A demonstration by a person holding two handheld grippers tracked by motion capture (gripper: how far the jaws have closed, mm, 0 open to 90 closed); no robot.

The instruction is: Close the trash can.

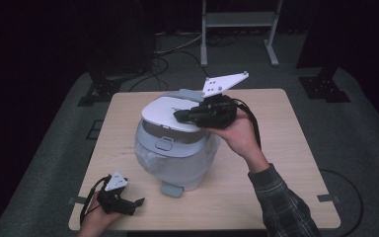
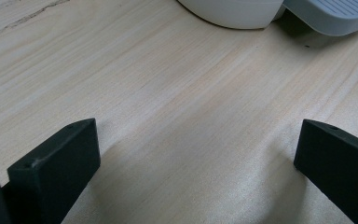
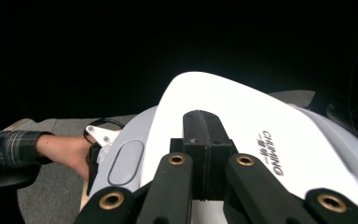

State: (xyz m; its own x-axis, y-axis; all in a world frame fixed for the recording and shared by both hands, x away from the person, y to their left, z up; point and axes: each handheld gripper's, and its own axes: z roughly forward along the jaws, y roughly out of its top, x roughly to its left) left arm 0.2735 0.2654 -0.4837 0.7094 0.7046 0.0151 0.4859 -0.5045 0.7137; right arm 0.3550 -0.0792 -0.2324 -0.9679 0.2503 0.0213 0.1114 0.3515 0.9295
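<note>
A small pedal bin [image 1: 175,158] with a pale grey body and a clear bag liner stands mid-table. Its white lid [image 1: 165,111] is tilted, slightly raised at the right. My right gripper [image 1: 180,116] reaches in from the right, jaws shut together with nothing between them, tips lying on top of the lid [image 3: 242,112]. The right gripper view looks along those shut jaws [image 3: 204,126] across the lid. My left gripper [image 1: 135,205] rests open at the table's front left corner, with bare wood between its jaws [image 2: 196,154]. The bin's foot pedal [image 2: 335,16] lies ahead of it.
The wooden table [image 1: 276,163] has free surface to the right of the bin and along the front. Behind it on the grey floor stand a metal frame [image 1: 239,19] and two dark stand bases [image 1: 98,89] [image 1: 323,86], with cables between them.
</note>
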